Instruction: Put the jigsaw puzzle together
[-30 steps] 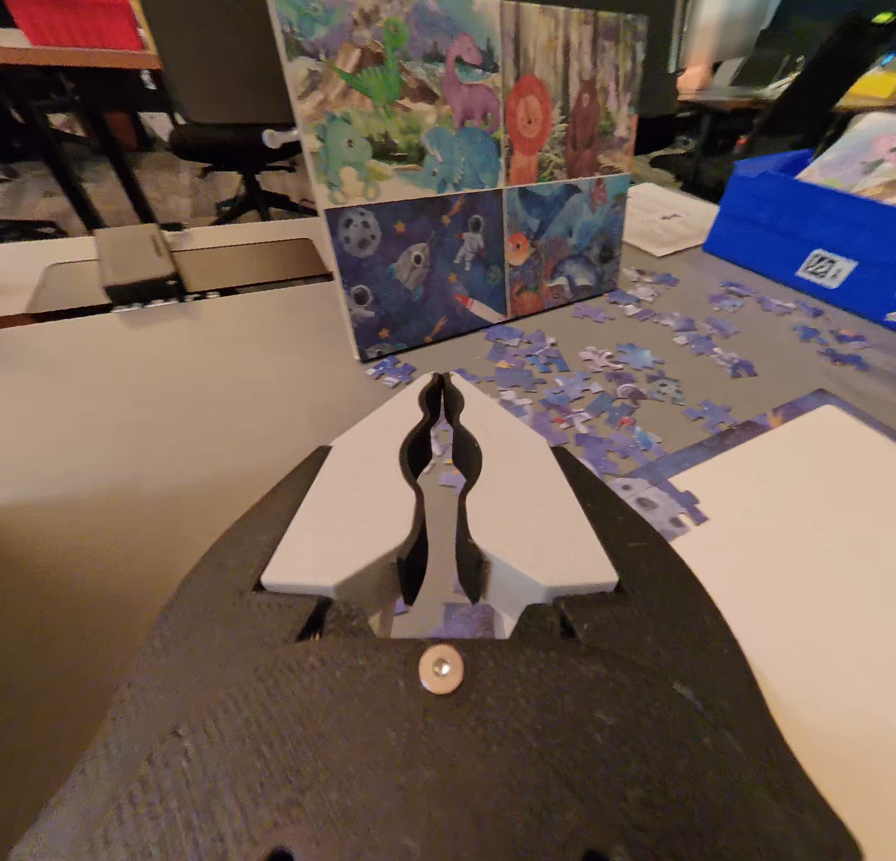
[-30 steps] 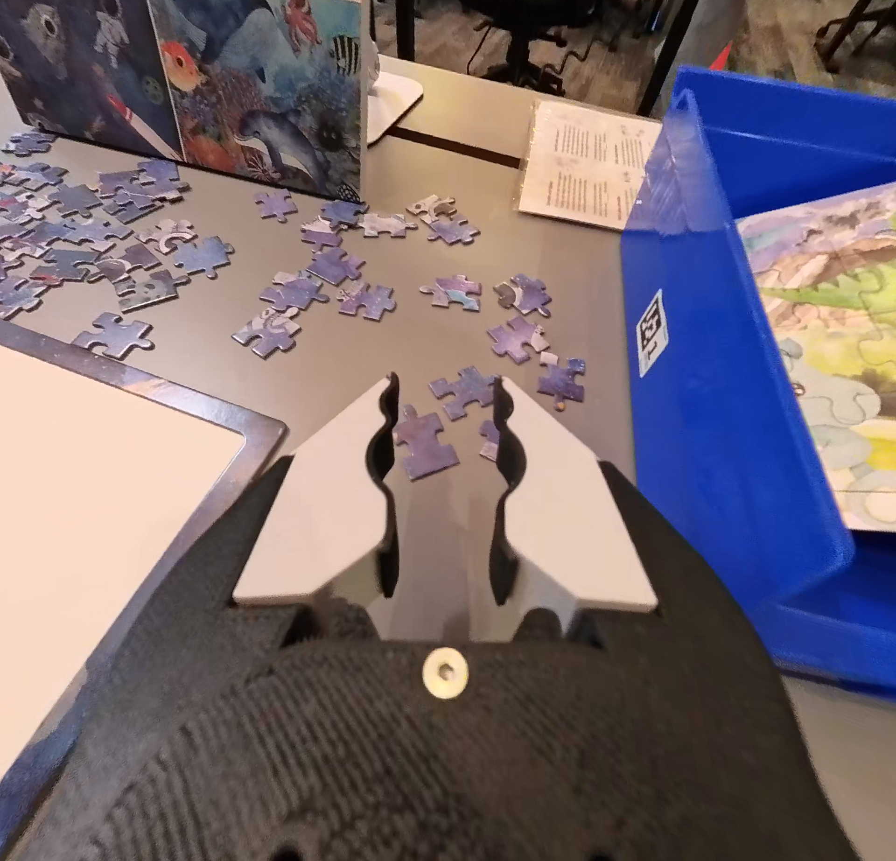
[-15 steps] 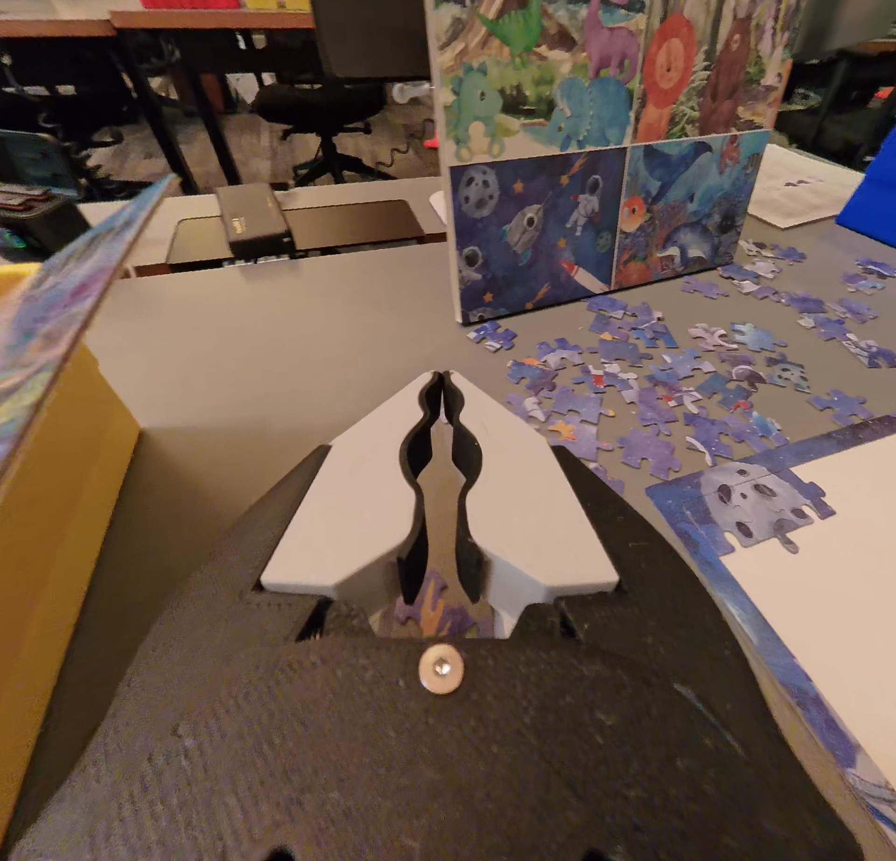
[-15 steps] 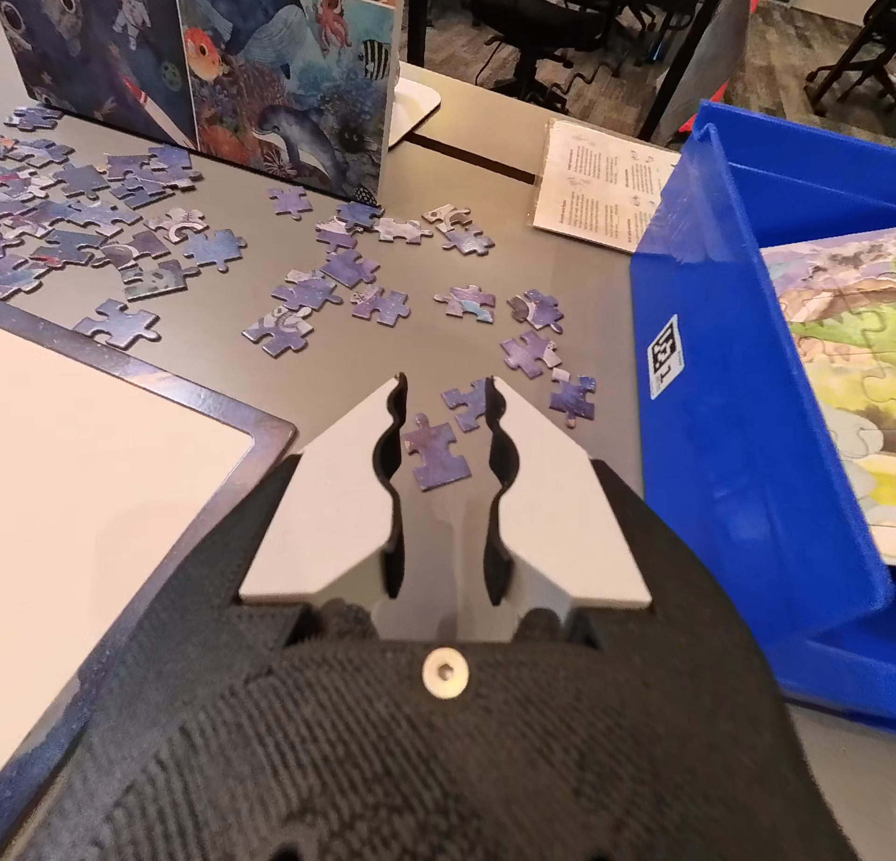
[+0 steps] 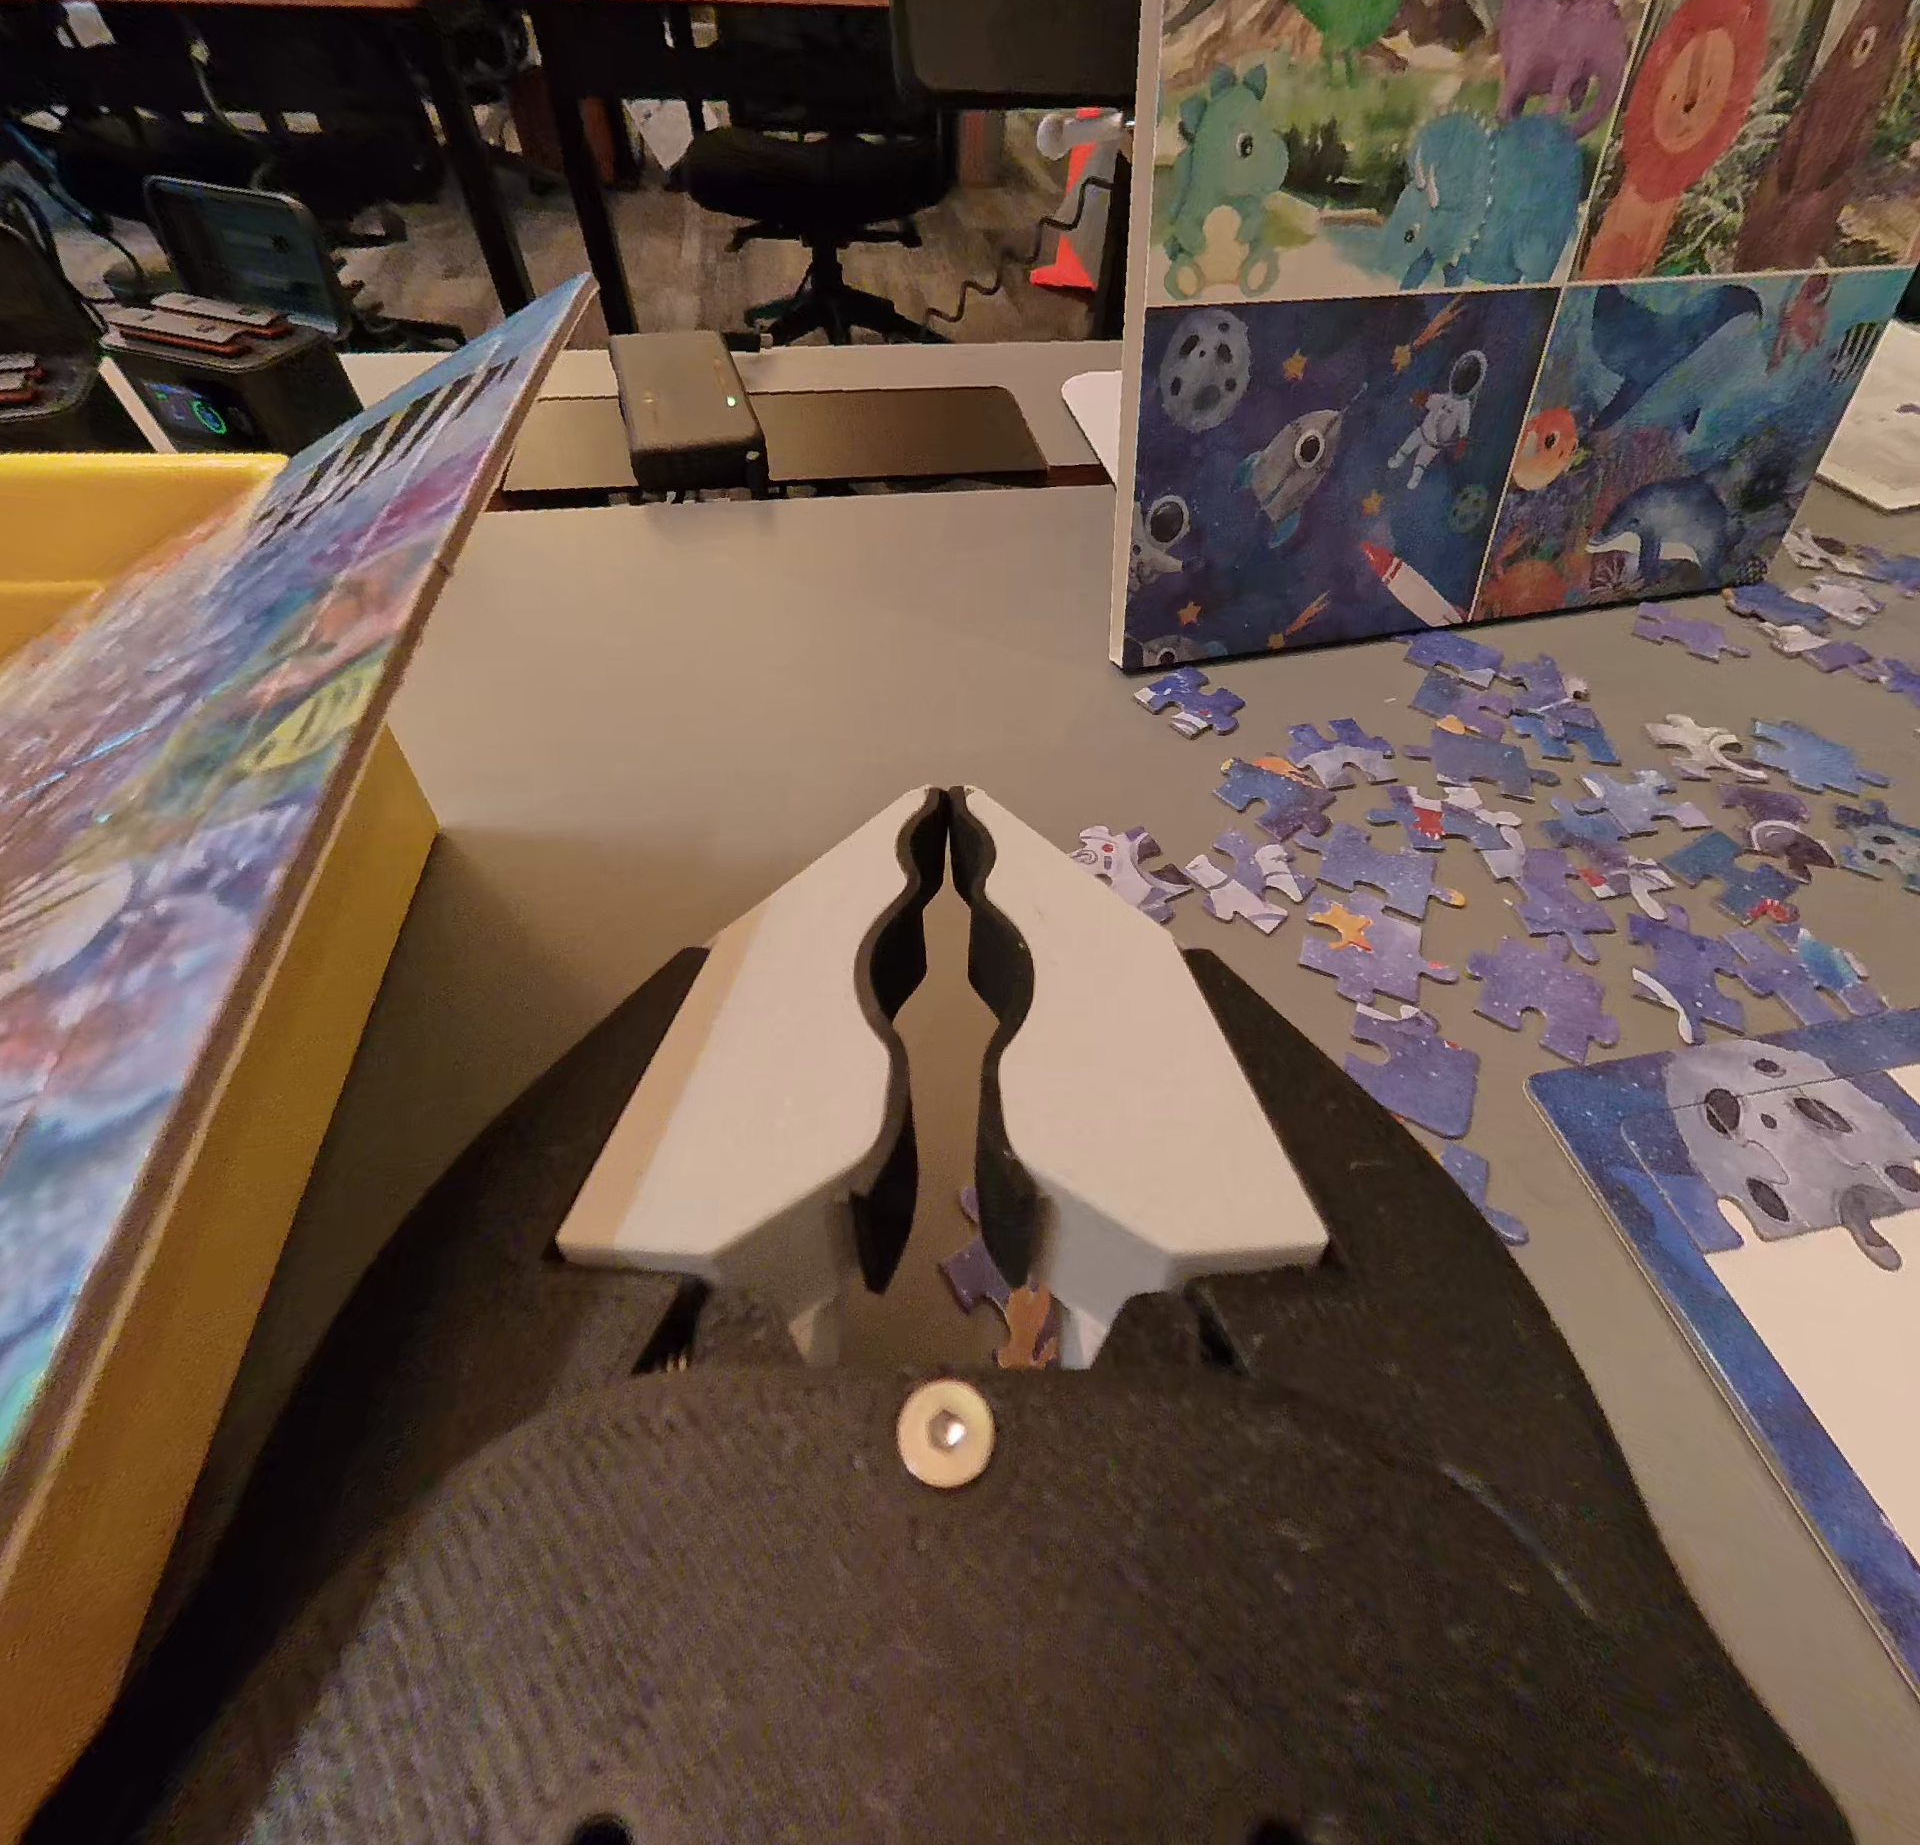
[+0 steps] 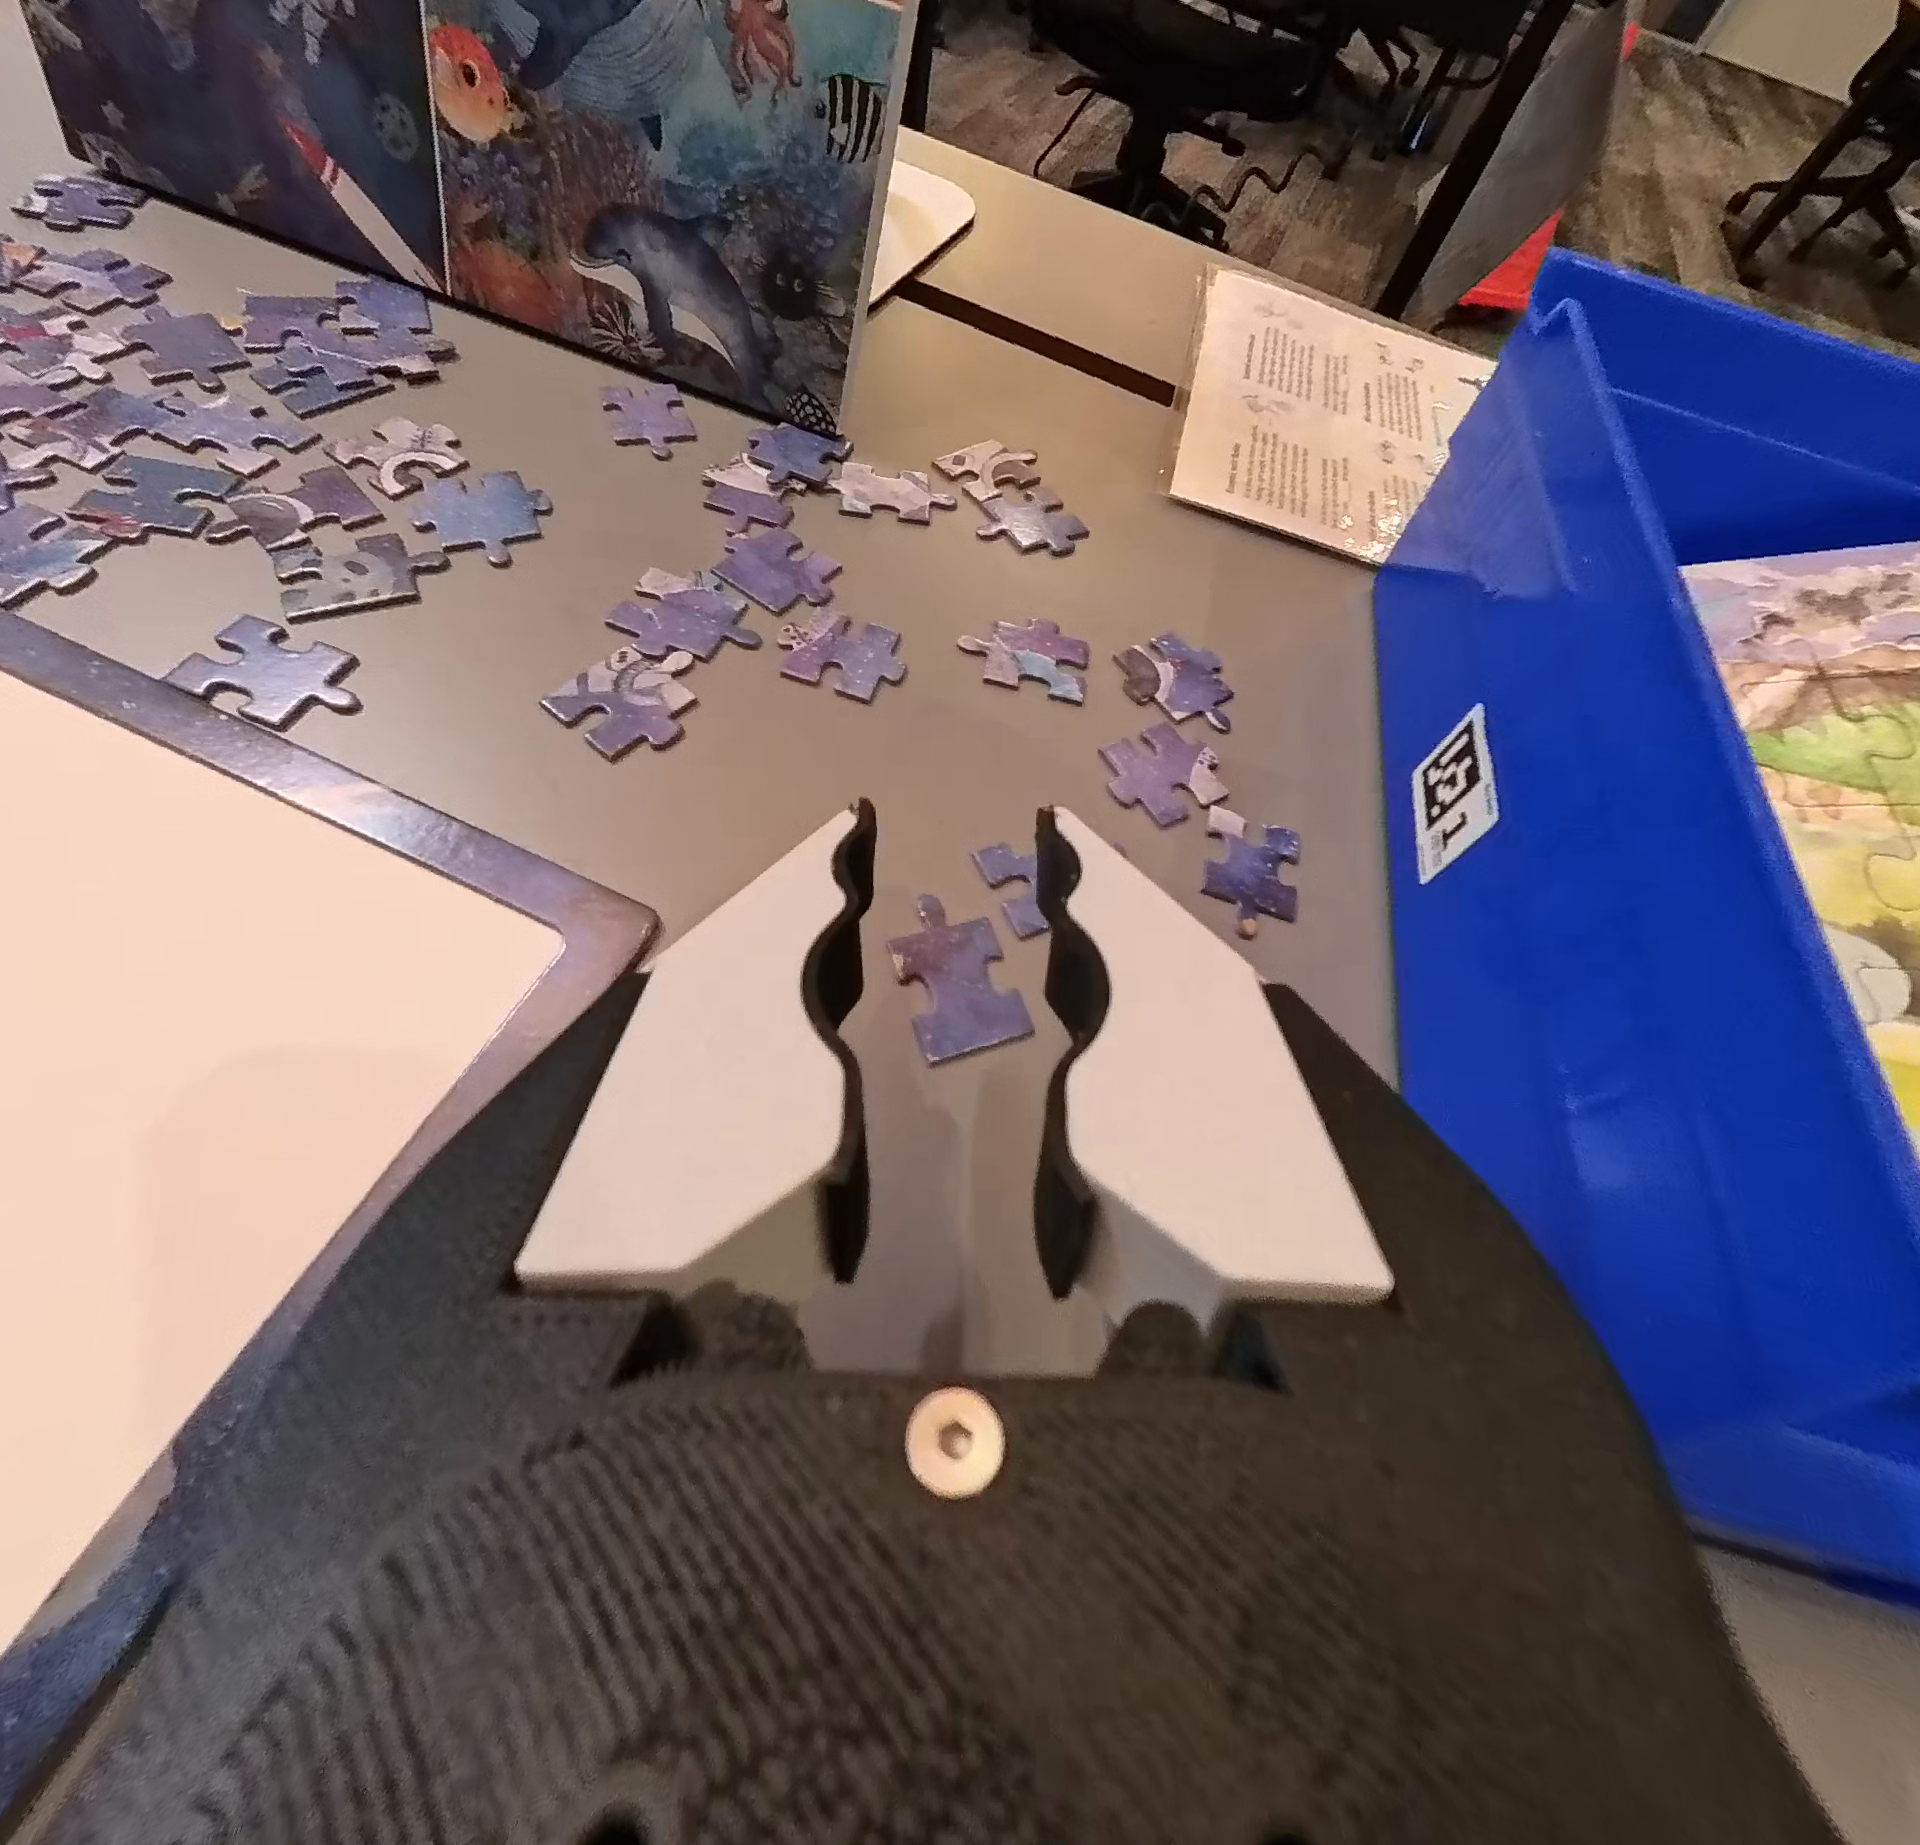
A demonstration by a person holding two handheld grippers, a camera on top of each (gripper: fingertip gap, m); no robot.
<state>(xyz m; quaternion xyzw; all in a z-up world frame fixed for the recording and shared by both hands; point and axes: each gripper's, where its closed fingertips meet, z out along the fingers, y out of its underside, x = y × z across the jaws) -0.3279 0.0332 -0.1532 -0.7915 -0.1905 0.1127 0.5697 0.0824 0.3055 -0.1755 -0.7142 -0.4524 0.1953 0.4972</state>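
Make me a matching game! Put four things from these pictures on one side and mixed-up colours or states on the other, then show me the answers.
Things:
1. left gripper
2. right gripper
3. bin with a square code sticker
4. bin under the tilted picture board

States or colours:
A. blue
B. fingertips apart
C. yellow
D. fingertips together

Pairs: 1-D, 2-B, 3-A, 4-C

Warm, dim indoor light was recorded in both views. A soft shadow was cast on the grey table point(image 5: 665, 652) beside the yellow bin point(image 5: 187, 1224), lower left. The tilted board point(image 5: 208, 756) at left was smeared by blur. Wide-angle bowing was noted at the frame edges. Mild sheen was seen on the blue bin point(image 6: 1621, 964).
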